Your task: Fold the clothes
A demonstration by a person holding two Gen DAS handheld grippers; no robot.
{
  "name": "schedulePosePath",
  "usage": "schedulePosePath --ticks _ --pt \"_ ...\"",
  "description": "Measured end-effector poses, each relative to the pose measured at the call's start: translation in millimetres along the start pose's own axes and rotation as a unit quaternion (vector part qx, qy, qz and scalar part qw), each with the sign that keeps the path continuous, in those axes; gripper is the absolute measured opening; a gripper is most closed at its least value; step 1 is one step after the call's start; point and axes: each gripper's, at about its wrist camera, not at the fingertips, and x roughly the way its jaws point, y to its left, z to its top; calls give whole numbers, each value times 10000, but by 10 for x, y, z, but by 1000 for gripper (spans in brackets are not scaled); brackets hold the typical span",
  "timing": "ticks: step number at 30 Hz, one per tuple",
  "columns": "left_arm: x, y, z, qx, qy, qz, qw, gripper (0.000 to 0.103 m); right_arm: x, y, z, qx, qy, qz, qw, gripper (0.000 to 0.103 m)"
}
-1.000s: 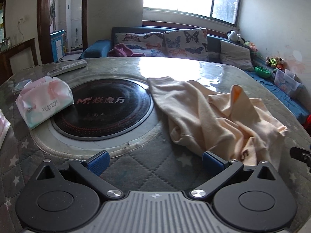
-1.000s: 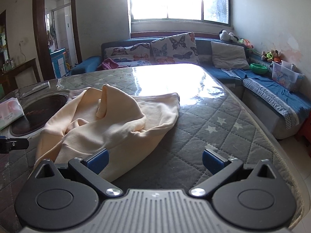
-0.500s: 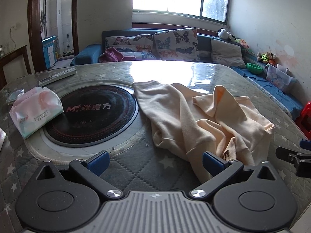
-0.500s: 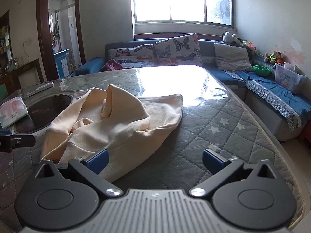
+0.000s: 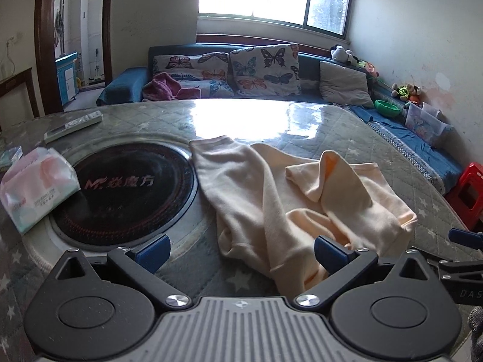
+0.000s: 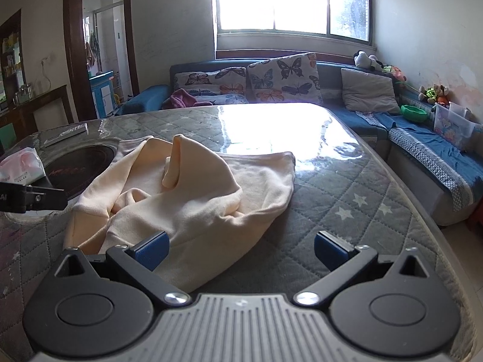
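Observation:
A crumpled cream-coloured garment lies in a heap on the quilted grey table, one part peaked upward. In the left wrist view my left gripper stands open near the table's front edge, its right pad by the garment's near hem, nothing between its fingers. My right gripper is open too, low over the table, its left pad at the garment's near edge and its right pad over bare quilt. Each gripper shows at the side of the other's view.
A round black cooktop is set into the table left of the garment. A tissue pack and a remote lie beside it. A sofa with butterfly cushions runs behind the table; a red stool stands at right.
Both grippers have pulled back and risen slightly, so the garment sits farther ahead in both views. The garment has not moved; both stay open.

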Motion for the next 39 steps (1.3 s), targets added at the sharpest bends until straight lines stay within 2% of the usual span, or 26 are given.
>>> schedulePosePath --ticks 4,7,18,27,28,29,35,37,39 --pt "49 -73 82 139 -1 -70 9999 102 35 1 60 -30 -23 26 10000 103" --pt "103 -123 142 236 12 -114 9997 97 68 5 94 -58 -25 33 10000 103" --pt "383 -145 235 268 275 -176 9991 74 197 49 154 -194 14 78 9998 103" --pt "464 -131 247 167 363 -260 9989 74 288 72 189 -203 75 83 9997 103" --pt "473 -127 248 152 372 -269 9988 71 296 73 188 -198 81 82 9997 103" --pt "482 -124 250 135 382 -279 9988 64 306 72 190 -185 87 88 9998 103" --pt "538 -121 242 129 449 -364 9982 48 383 90 215 -187 128 126 9997 102" --pt "553 -117 243 119 458 -416 9980 41 408 95 231 -178 120 138 9997 98" --pt "573 -110 246 100 494 -407 9979 41 433 103 255 -196 112 145 9996 98"
